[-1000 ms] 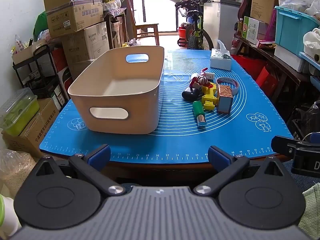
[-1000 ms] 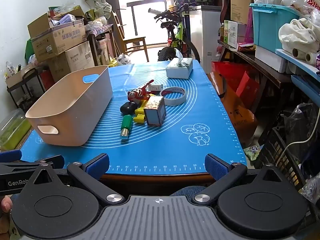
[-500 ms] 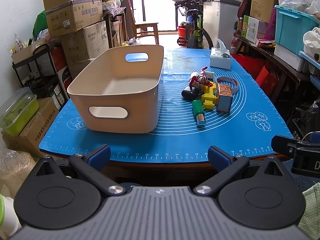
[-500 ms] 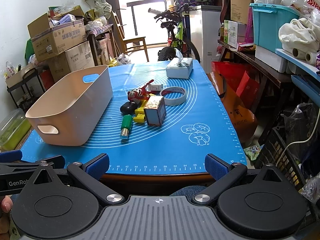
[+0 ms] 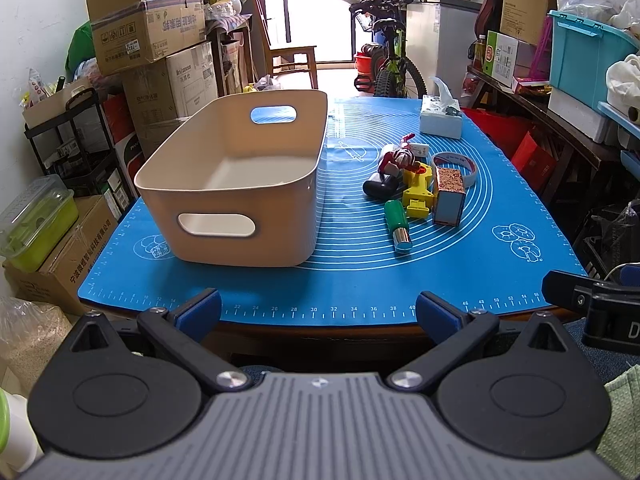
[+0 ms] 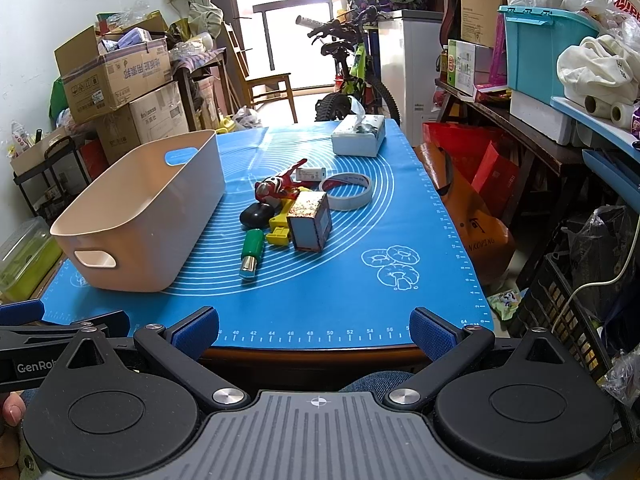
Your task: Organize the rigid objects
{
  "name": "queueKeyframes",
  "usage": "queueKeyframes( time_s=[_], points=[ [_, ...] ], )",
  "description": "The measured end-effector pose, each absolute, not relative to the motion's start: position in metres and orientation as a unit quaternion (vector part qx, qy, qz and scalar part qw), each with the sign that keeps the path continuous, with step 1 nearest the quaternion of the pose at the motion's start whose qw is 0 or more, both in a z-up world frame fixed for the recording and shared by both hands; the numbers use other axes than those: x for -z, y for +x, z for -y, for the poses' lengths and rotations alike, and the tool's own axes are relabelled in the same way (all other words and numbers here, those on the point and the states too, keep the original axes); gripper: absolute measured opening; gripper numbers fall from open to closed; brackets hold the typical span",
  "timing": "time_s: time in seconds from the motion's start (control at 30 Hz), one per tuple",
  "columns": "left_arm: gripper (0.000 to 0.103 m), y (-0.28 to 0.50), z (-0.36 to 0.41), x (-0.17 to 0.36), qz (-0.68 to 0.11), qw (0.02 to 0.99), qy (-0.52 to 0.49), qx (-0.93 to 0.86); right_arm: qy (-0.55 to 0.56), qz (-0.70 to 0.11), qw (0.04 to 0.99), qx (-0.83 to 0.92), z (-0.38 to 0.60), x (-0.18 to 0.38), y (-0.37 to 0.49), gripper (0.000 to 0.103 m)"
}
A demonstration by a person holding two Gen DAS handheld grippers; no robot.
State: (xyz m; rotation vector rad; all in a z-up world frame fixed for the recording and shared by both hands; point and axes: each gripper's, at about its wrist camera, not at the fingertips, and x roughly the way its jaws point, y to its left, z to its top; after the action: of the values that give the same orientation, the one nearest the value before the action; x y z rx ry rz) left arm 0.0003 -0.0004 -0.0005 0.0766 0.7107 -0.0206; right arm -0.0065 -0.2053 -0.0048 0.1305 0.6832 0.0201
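A beige plastic bin [image 5: 240, 184] [image 6: 144, 216] with handle cut-outs stands empty on the left of the blue mat [image 5: 360, 280] [image 6: 320, 296]. To its right lies a cluster: a green cylinder [image 5: 398, 222] [image 6: 252, 250], a yellow toy [image 5: 418, 190] [image 6: 282, 226], a small patterned box [image 5: 449, 196] [image 6: 310, 222], a black oval object [image 5: 380, 188] [image 6: 258, 215], a red figure [image 5: 400, 157] [image 6: 276, 188], a tape roll [image 5: 456, 162] [image 6: 348, 188]. My left gripper [image 5: 318, 310] and my right gripper [image 6: 314, 330] hover open at the near table edge, both empty.
A tissue box [image 5: 440, 120] [image 6: 358, 136] sits at the mat's far end. Cardboard boxes [image 5: 148, 36] stack up on the left, shelves with a teal crate [image 6: 544, 56] line the right, a bicycle [image 6: 352, 80] stands behind the table. The other gripper shows at each view's edge.
The left view has shifted very slightly; nothing on the table has moved and both grippers remain open.
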Motion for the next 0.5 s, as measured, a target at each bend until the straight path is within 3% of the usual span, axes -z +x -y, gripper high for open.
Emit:
queueKeyframes(
  time_s=[0.5],
  points=[
    [0.102, 0.0008, 0.0006, 0.0021, -0.347, 0.937, 0.037, 0.010, 0.064, -0.335, 0.940, -0.010, 0.2047, 0.0055, -0.0060, 0.101]
  ],
)
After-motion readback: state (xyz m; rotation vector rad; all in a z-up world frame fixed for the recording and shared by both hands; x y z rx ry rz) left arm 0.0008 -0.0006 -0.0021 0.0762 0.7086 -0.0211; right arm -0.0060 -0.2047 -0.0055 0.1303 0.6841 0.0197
